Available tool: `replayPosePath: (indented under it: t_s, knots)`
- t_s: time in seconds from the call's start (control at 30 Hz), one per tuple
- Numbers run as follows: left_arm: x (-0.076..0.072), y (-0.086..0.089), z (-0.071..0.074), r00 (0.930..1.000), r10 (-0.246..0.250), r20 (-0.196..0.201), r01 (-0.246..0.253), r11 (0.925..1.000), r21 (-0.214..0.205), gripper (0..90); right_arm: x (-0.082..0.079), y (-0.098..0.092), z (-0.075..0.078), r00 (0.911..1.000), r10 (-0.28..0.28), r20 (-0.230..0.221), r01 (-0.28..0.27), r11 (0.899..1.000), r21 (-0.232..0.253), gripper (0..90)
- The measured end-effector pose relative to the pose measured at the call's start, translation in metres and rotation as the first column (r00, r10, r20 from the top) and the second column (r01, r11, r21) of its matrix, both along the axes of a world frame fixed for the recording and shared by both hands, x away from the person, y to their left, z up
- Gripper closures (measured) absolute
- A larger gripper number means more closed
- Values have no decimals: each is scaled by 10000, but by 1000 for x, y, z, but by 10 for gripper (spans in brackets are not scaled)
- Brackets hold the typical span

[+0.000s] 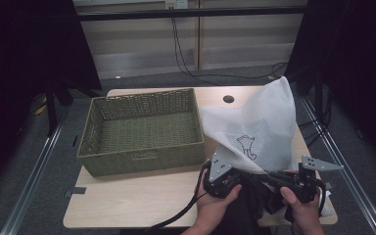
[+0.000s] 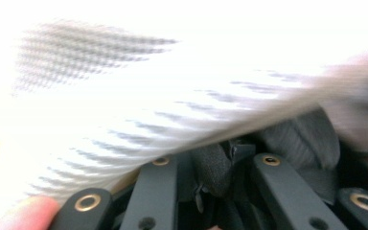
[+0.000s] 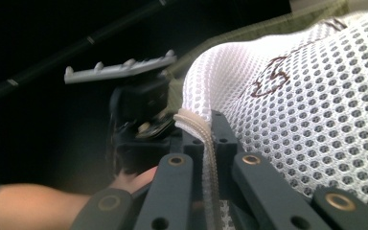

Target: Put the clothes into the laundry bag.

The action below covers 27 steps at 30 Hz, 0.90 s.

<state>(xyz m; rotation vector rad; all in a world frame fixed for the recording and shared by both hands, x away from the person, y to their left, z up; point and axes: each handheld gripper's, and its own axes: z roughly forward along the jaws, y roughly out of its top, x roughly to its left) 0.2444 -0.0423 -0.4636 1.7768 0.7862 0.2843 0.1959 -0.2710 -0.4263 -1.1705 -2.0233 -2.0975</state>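
While white honeycomb mesh bag (image 1: pixel 259 127) billows, right tool (image 3: pixel 210 143) pinches its beige corded hem, left tool (image 2: pixel 213 167) nips dark cloth (image 2: pixel 297 139).

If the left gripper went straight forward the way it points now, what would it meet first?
Probably the dark fabric just beyond the left gripper, under the white mesh bag; depth is unclear in the blurred view.

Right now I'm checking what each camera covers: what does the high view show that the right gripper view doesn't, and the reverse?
High view: the whole woven basket, the tabletop and the table's cable hole. Right gripper view: the right gripper shut on the white mesh bag's beige corded edge. Both: the bag with its dark printed figure, and the left gripper.
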Motion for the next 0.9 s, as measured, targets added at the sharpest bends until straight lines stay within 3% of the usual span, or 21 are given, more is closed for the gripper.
replayPosePath:
  t_s: [0.03,0.07,0.1,0.13,0.2,0.3,0.33,0.4,0.47,0.53,0.57,0.6,0.63,0.67,0.7,0.73,0.77,0.8,0.83,0.87,0.9]
  knots:
    - [5,-2,-7,9997,80,-232,-69,9989,471,770,1,1,-4,9999,-93,-140,89,9996,-286,891]
    - [12,-5,-18,9965,120,-827,-34,9947,1027,756,3,1,-7,9996,-154,-244,146,9994,-316,891]
    - [18,-5,-27,9882,92,-1528,108,9916,1291,732,5,1,-11,9988,-241,-415,229,9993,-281,891]
    - [18,0,-32,9826,65,-1857,143,9938,1105,692,6,0,-15,9975,-371,-594,358,9991,-218,891]
    - [11,10,-32,9830,-434,-1784,540,9970,551,574,8,-3,-19,9953,-614,-748,600,9980,-200,890]
    - [-5,26,-28,9795,-1493,-1350,1536,9879,223,397,9,-7,-20,9947,-687,-768,688,9976,-5,890]
    - [-9,30,-26,9746,-1693,-1465,1719,9851,53,358,10,-7,-20,9948,-651,-789,656,9978,39,890]
    - [-14,35,-25,9615,-2039,-1841,2023,9789,-271,279,11,-5,-20,9958,-571,-720,567,9984,-71,890]
    - [-14,28,-29,9352,-2596,-2409,2632,9646,-177,223,12,-1,-20,9959,-466,-770,467,9989,-5,890]
    - [-13,13,-35,9095,-2751,-3118,3056,9507,527,190,12,4,-20,9962,-390,-781,383,9992,-106,890]
    - [-13,4,-39,9058,-2616,-3332,3127,9435,1093,213,12,8,-20,9962,-336,-807,330,9994,-90,890]
    - [-16,-2,-37,9207,-2435,-3051,3003,9412,1549,246,13,10,-20,9968,-300,-742,287,9994,-190,890]
    - [-17,-7,-34,9328,-2128,-2910,2780,9385,2049,333,12,13,-20,9967,-283,-763,268,9994,-200,890]
    - [-15,-10,-31,9344,-2033,-2924,2735,9355,2236,459,12,15,-20,9973,-270,-679,255,9994,-237,890]
    - [-14,-10,-29,9306,-2166,-2951,2767,9440,1799,569,11,16,-19,9975,-253,-660,245,9996,-141,890]
    - [-11,-9,-29,9292,-2383,-2825,2883,9457,1504,743,11,15,-19,9977,-281,-616,277,9996,-73,890]
    - [-12,-8,-28,9335,-2391,-2674,2773,9539,1148,811,11,15,-18,9976,-345,-602,345,9994,-23,890]
    - [-13,-5,-24,9415,-2489,-2274,2676,9620,551,832,11,13,-17,9978,-339,-571,340,9994,7,891]
    - [-17,-2,-18,9482,-2732,-1621,2726,9618,-265,837,10,13,-16,9975,-426,-571,433,9990,111,891]
    - [-22,2,-9,9571,-2810,-710,2731,9563,-1043,840,8,12,-14,9980,-472,-428,476,9988,76,892]
    - [-28,5,1,9628,-2701,101,2689,9534,-1371,841,5,11,-10,9978,-594,-284,599,9980,177,892]
